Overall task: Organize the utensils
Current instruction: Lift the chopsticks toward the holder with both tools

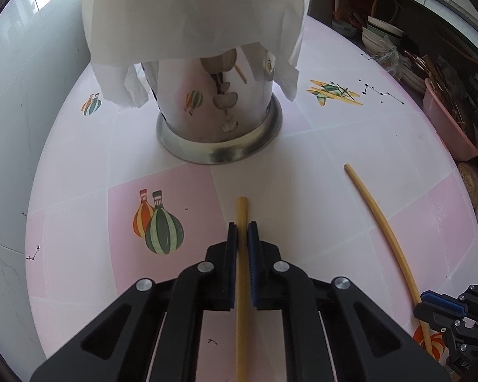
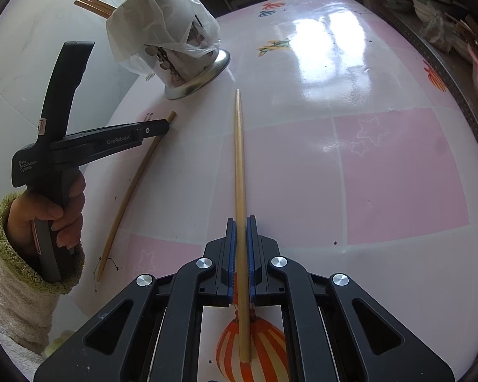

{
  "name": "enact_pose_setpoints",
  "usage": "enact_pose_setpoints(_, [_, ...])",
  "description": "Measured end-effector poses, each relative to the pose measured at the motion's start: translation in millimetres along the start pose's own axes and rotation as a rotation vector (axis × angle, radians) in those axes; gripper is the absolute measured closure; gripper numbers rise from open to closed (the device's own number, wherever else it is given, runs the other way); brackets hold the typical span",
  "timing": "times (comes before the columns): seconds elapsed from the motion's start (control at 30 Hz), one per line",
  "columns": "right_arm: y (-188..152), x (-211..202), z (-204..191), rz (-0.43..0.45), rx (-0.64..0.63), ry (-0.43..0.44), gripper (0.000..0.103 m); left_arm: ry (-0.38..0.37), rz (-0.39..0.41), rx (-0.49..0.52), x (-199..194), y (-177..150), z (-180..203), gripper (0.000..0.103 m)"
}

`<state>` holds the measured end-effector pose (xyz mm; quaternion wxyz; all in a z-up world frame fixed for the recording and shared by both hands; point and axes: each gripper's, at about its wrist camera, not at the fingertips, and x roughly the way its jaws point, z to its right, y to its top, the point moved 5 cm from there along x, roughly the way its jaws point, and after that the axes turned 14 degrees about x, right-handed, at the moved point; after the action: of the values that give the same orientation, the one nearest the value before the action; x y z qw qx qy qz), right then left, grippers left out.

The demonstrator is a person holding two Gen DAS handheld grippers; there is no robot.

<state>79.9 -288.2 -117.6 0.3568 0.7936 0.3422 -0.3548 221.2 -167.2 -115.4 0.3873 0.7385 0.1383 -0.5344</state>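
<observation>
With both grippers clamped, each holds one chopstick: left gripper (image 1: 242,232) pinches the left chopstick (image 1: 241,213) near its blunt end, right gripper (image 2: 241,227) grips the right chopstick (image 2: 239,159) near its butt. Both sticks lie on the table (image 2: 382,165). Pickup step looks done. Next: lift, tip upright, drop into the holder (image 1: 220,121); plastic cover may snag.

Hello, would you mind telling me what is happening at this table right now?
A person is tidying chopsticks with a handheld gripper in each hand. The left gripper is shut on one chopstick lying on the pink tablecloth. The right gripper is shut on the other chopstick, which points toward the metal utensil holder. The holder, draped in white plastic, already contains a few chopsticks. Neither held chopstick is in it yet.
</observation>
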Motion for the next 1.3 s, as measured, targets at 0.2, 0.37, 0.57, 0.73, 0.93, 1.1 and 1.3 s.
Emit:
enact_pose_setpoints(0.2, [-1, 0, 1, 0.009, 0.004, -0.011, 0.098, -0.047, 0.032, -0.034, -11, -5, -5, 0.097])
enact_pose_setpoints(0.37, [0, 1, -2, 0.007, 0.002, -0.033, 0.098, -0.079, 0.087, -0.053, -29, -4, -5, 0.097])
enact_pose_setpoints(0.57, [2, 5, -6, 0.001, 0.011, -0.05, 0.098, -0.123, 0.172, -0.064, -59, -3, -5, 0.097])
enact_pose_setpoints(0.73, [6, 7, -7, -0.018, 0.026, -0.049, 0.096, -0.131, 0.255, -0.056, -91, -6, -7, 0.097])
enact_pose_setpoints(0.93, [10, 11, -11, -0.044, 0.038, -0.035, 0.083, -0.152, 0.337, -0.057, -120, -3, -12, 0.097])
enact_pose_setpoints(1.1, [9, 12, -22, -0.044, 0.001, -0.067, 0.068, -0.17, 0.379, -0.065, -135, -8, -19, 0.097])
enact_pose_setpoints(1.3, [21, 4, -14, -0.016, 0.002, -0.099, 0.068, -0.161, 0.421, -0.097, -147, -17, -28, 0.097])
